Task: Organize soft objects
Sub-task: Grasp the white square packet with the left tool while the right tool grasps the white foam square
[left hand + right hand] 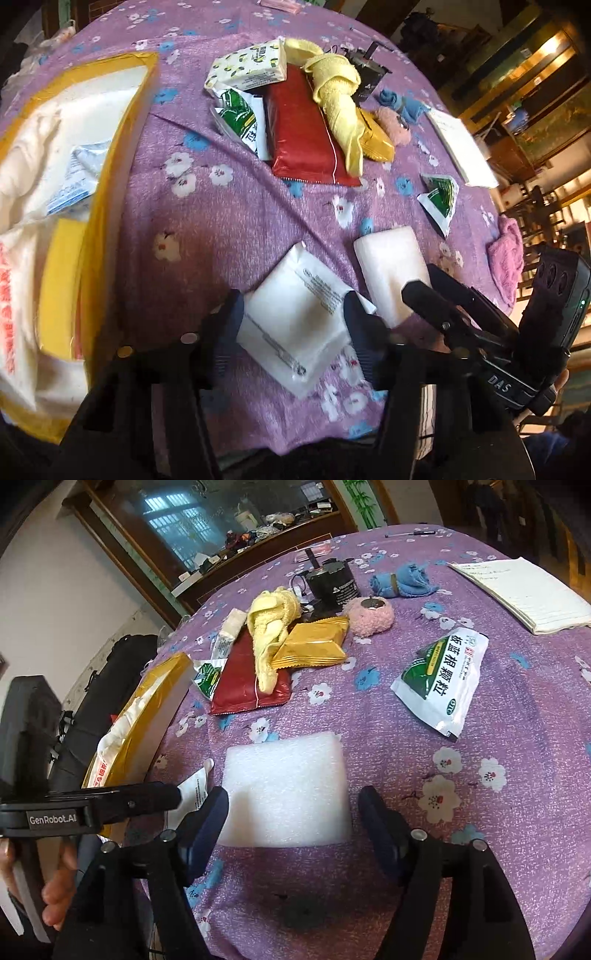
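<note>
- Left gripper straddles white packet, jaws apart (no squeeze yet).
- Right gripper open around foam block.
- Box at 9 o'clock holds some; many remain.

The counter wears a purple cloth patterned with white and blue flowers; the foam block is plain white, as is the flat packet, which carries fine dark print; the towel is pale yellow. The long wrapper is deep red, the biscuit pack golden; the sachet is white with green and yellow bands; the box has a yellow rim.
</note>
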`<state>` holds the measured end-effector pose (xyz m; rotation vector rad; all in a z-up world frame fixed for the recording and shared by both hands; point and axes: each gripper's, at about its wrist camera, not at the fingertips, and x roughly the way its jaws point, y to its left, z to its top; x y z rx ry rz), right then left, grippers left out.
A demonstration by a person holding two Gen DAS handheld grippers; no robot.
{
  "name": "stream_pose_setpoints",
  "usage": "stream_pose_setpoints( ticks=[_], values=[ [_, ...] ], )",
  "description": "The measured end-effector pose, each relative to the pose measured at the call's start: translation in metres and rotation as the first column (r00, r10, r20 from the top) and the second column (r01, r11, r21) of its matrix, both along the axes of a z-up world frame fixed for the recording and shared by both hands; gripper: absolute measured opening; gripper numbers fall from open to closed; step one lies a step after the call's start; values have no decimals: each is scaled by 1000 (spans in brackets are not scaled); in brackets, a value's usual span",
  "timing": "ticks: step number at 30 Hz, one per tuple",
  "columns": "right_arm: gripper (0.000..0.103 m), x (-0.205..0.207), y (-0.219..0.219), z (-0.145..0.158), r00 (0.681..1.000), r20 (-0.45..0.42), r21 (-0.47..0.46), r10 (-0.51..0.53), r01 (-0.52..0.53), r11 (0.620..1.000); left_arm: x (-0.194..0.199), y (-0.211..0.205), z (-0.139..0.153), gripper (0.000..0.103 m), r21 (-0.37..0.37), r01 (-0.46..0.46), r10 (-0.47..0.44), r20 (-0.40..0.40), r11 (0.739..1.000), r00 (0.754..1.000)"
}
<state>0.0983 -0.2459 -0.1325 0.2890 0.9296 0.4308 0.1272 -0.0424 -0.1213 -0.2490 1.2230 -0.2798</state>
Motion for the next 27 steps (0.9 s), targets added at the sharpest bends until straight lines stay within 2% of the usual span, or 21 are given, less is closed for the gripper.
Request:
stream_pose_setpoints(
  ticks=[3,5,7,10,13,16,19,22,25,27],
  values=[
    [74,0,3,0,1000,-2,-16,3,-3,1000,3,-2,-4,58,65,28,-28,2,997,1000],
    [74,1,3,0,1000,-2,-12,1,-1,1000,10,-14,-9,61,120,133,-134,-5,984,991],
    [75,1,3,0,1000,-2,-12,1,-1,1000,10,-21,-8,61,145,182,-185,4,973,983],
    [75,1,3,0,1000,-4,-19,2,-2,1000,6,-23,-9,66,116,200,-202,2,973,979],
    [75,1,3,0,1000,-1,-11,2,-2,1000,-5,-30,-11,75,120,269,-275,40,956,961],
    [75,2,4,0,1000,-2,-17,1,-1,1000,-12,-32,-13,78,136,287,-299,73,948,952],
    [75,1,5,0,1000,4,-24,-2,2,1000,-13,-33,-14,78,141,262,-275,81,955,958],
    [75,2,4,0,1000,-4,-16,0,0,1000,-19,-35,-15,78,142,277,-292,102,951,951],
    [75,4,-1,-1,1000,-24,40,4,-3,999,-26,-30,-16,78,126,282,-298,130,951,946],
    [75,4,4,0,1000,-22,18,5,-4,1000,-27,-30,-16,78,126,281,-298,140,951,944]
  ],
)
